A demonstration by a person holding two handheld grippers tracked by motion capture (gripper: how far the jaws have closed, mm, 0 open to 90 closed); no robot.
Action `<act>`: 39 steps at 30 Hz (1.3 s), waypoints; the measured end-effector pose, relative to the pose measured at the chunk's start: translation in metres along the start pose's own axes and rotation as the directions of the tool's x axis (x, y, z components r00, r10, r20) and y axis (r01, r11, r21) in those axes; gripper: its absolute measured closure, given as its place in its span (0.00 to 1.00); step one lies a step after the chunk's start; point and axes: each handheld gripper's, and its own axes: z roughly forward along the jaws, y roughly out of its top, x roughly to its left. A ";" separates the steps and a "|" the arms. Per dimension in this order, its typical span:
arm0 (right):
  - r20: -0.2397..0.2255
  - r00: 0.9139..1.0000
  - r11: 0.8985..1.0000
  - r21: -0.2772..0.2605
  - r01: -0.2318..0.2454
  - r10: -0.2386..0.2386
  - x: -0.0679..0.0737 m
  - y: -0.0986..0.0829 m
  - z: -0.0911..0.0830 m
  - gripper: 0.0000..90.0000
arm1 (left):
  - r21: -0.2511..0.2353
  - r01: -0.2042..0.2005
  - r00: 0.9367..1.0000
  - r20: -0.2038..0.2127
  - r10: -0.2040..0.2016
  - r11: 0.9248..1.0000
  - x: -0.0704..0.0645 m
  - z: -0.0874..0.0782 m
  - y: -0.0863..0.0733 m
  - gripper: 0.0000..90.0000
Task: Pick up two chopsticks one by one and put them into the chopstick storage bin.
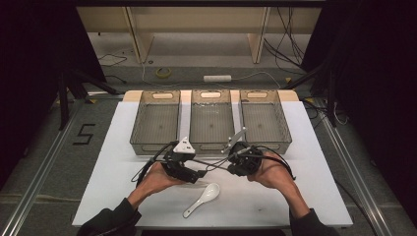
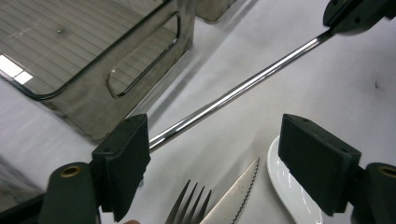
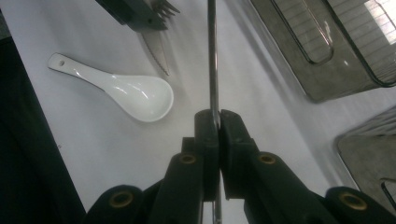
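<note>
A thin steel rod [image 1: 212, 164] spans the gap between my two grippers above the white table. My right gripper [image 1: 229, 164] is shut on one end of the rod [image 3: 212, 56], its jaws pressed together in the right gripper view [image 3: 218, 116]. My left gripper [image 1: 197, 174] is open; in the left gripper view [image 2: 215, 135] the rod [image 2: 233, 93] runs from beside the left jaw up to the right gripper [image 2: 355, 14]. A fork [image 2: 187, 205] and a serrated knife [image 2: 236, 191] lie below the open jaws, next to a white ceramic spoon [image 1: 204, 196].
Three clear bins stand side by side behind the grippers: left [image 1: 152, 146], middle [image 1: 211, 143], right [image 1: 265, 145]. The nearest bin wall [image 2: 116, 79] is close to the left jaw. The table's front edge lies just beyond the spoon [image 3: 135, 91].
</note>
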 end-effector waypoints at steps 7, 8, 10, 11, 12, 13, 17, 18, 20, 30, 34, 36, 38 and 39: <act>-0.010 0.999 0.999 -0.009 0.038 -0.038 0.008 0.004 -0.004 0.97 | 0.024 -0.042 0.999 0.008 0.042 0.999 -0.001 0.004 0.001 0.34; -0.014 0.999 0.999 -0.014 0.036 -0.036 0.009 0.004 -0.004 0.97 | 0.033 -0.055 0.998 0.011 0.055 0.998 0.000 0.003 0.001 0.35; -0.021 0.999 0.999 -0.010 0.048 -0.048 0.010 0.005 -0.005 0.97 | 0.036 -0.053 0.999 0.014 0.053 0.998 -0.001 0.004 0.001 0.39; -0.023 0.999 0.999 -0.011 0.047 -0.048 0.011 0.005 -0.005 0.97 | 0.047 -0.061 0.998 0.018 0.060 0.997 0.000 0.005 0.002 0.41; -0.028 0.998 0.999 -0.008 0.053 -0.053 0.012 0.005 -0.005 0.97 | 0.052 -0.064 0.998 0.021 0.063 0.997 0.000 0.005 0.001 0.43; -0.029 0.998 0.998 -0.009 0.061 -0.061 0.013 0.006 -0.005 0.97 | 0.063 -0.072 0.997 0.021 0.071 0.995 -0.001 0.006 0.001 0.44; -0.038 0.996 0.997 -0.011 0.076 -0.076 0.015 0.007 -0.004 0.97 | 0.085 -0.103 0.995 0.017 0.102 0.991 -0.004 0.010 0.001 0.50; -0.042 0.996 0.997 -0.011 0.076 -0.077 0.015 0.007 -0.003 0.97 | 0.092 -0.114 0.993 0.019 0.113 0.989 -0.005 0.010 0.001 0.51; -0.045 0.996 0.997 -0.010 0.078 -0.079 0.015 0.007 -0.003 0.97 | 0.102 -0.136 0.991 0.021 0.135 0.985 -0.006 0.012 0.002 0.54; -0.070 0.992 0.994 -0.030 0.105 -0.107 0.012 0.004 -0.002 0.97 | 0.126 -0.230 0.973 0.061 0.223 0.965 -0.009 0.005 0.005 0.74; -0.094 0.986 0.990 -0.033 0.135 -0.138 0.009 0.002 0.000 0.97 | 0.144 -0.289 0.957 0.071 0.281 0.947 -0.013 0.001 0.006 0.78; -0.103 0.985 0.990 -0.046 0.132 -0.136 0.006 0.000 0.000 0.96 | 0.152 -0.323 0.946 0.067 0.316 0.934 -0.017 0.000 0.008 0.80; -0.109 0.982 0.987 -0.053 0.150 -0.155 0.003 -0.002 0.001 0.94 | 0.155 -0.344 0.939 0.082 0.335 0.926 -0.019 -0.001 0.008 0.83; -0.105 0.982 0.986 -0.066 0.153 -0.159 0.000 -0.002 0.002 0.92 | 0.154 -0.353 0.935 0.096 0.341 0.923 -0.021 -0.002 0.008 0.85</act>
